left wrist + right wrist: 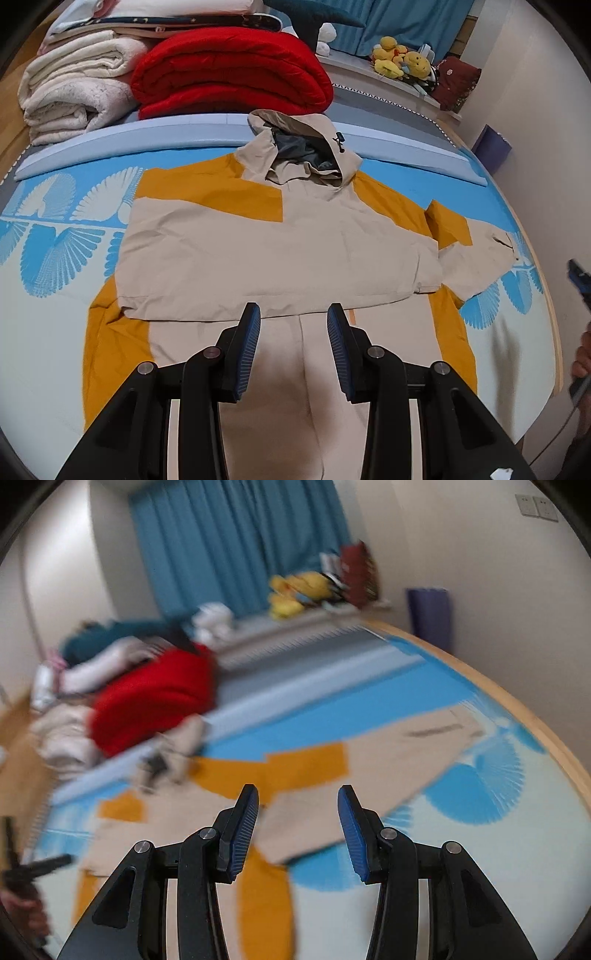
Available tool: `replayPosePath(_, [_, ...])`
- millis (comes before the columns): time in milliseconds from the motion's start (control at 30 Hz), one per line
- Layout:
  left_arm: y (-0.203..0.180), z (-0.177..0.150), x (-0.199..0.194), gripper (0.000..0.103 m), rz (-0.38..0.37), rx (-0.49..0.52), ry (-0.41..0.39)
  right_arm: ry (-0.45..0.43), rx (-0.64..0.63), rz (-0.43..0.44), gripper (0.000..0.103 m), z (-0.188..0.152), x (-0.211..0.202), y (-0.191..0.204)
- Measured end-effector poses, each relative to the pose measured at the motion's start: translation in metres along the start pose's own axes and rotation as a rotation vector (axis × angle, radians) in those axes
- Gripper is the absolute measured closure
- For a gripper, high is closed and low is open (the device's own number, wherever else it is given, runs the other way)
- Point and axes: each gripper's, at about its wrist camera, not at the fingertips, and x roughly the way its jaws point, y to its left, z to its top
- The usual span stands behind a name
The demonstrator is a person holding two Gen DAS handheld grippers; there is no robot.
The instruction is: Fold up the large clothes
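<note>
A beige and mustard hooded jacket (280, 251) lies flat on the bed, hood toward the folded blankets. Its left sleeve is folded across the chest; the right sleeve (476, 254) stretches out to the right. My left gripper (294, 314) hovers open above the jacket's lower middle, with nothing between its blue pads. In the blurred right wrist view the same jacket (303, 812) spreads out below, its right sleeve (369, 771) running toward the bed's edge. My right gripper (298, 797) is open and empty above that sleeve's near part.
Folded red blanket (229, 74) and cream blankets (74, 88) lie stacked at the bed's far side. Yellow plush toys (402, 59) sit on a ledge by the blue curtain (236, 542). A wall runs along the bed's wooden right edge (517, 701). A hand (581, 354) shows at far right.
</note>
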Motion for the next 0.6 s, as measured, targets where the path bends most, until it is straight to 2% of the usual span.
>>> replayPosePath(133, [0.0,0.004,0.011,0.069,-0.006,-0.018,0.015,0.036,0.068,-0.089,0.057,0.004,0.042,-0.028])
replayPosePath(233, [-0.001,0.006,0.017,0.069,0.008,-0.004,0.019,0.04,0.112,-0.139,0.057,0.009,0.057,-0.06])
replayPosePath(400, [0.003,0.01,0.023,0.069,0.033,0.007,0.024,0.06,0.129,-0.24,0.061,0.013,0.1,-0.108])
replayPosePath(500, [0.008,0.012,0.028,0.069,0.027,-0.012,0.033,0.08,0.156,-0.276,0.061,0.012,0.126,-0.133])
replayPosePath(600, [0.009,0.012,0.035,0.069,0.031,-0.013,0.043,0.106,0.226,-0.267,0.061,0.009,0.155,-0.164])
